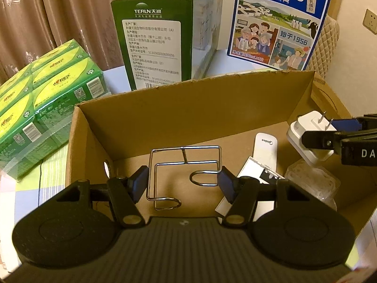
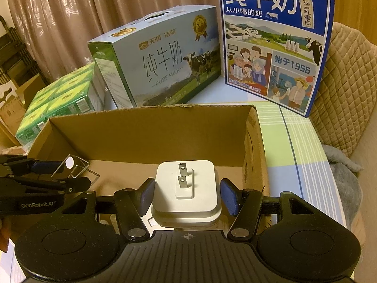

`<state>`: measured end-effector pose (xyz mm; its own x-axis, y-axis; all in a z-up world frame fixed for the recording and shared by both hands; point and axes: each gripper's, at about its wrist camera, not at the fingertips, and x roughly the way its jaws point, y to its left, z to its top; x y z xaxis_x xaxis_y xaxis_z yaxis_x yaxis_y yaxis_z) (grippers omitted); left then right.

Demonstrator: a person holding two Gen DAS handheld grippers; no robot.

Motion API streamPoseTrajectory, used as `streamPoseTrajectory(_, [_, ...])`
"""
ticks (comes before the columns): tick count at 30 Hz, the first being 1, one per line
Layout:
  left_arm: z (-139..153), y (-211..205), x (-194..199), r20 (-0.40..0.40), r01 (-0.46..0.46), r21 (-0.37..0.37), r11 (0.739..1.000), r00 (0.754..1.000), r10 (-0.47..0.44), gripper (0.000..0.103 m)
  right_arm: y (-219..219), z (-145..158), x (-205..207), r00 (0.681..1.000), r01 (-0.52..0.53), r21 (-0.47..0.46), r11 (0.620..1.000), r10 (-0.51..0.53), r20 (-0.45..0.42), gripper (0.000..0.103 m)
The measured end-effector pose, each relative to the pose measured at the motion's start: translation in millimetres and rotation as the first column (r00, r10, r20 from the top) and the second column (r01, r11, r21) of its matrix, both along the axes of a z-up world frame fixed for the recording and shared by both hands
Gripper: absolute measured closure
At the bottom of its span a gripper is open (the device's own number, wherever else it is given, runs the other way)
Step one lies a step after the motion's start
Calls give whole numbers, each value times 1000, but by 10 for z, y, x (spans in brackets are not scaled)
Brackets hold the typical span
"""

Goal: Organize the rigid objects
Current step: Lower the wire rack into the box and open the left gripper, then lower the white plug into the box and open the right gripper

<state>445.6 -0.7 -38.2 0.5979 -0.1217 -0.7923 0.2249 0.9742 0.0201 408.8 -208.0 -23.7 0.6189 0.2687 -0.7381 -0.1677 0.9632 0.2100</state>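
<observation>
My left gripper (image 1: 183, 184) is clamped on a bent wire rack (image 1: 186, 165), pads pressing its two sides, held over the open cardboard box (image 1: 188, 99). My right gripper (image 2: 187, 194) grips a white plug adapter (image 2: 186, 188) between its blue pads, prongs facing away from me, also above the box. A white remote (image 1: 265, 151) lies on the box floor. Milk cartons (image 2: 275, 42) stand behind the box.

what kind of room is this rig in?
Likely a home living room or bedroom, not a lab: pleated curtains, a quilted sofa or chair cover, retail milk cartons and a tissue multipack on a checked tablecloth.
</observation>
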Motion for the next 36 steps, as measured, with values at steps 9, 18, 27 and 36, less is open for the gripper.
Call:
streamPoseTrajectory(9, [-11, -4, 19, -4, -4, -6, 1000, 1000, 4, 44, 7, -2, 3, 1000, -1, -2, 1000, 1, 0, 46])
streamPoseTrajectory(18, [-8, 8, 27, 10, -19, -15, 1000, 1000, 19, 36, 11, -4, 4, 1000, -2, -2, 1000, 2, 0, 46])
streamPoseTrajectory(27, [-8, 29, -2, 6, -20, -5, 1000, 1000, 20, 36, 6, 2, 5, 1000, 5, 1, 1000, -5, -2, 46])
streamPoseTrajectory(36, [-11, 56, -21, 4, -25, 2, 1000, 1000, 25, 36, 4, -5, 7, 1000, 6, 2, 1000, -6, -4, 46])
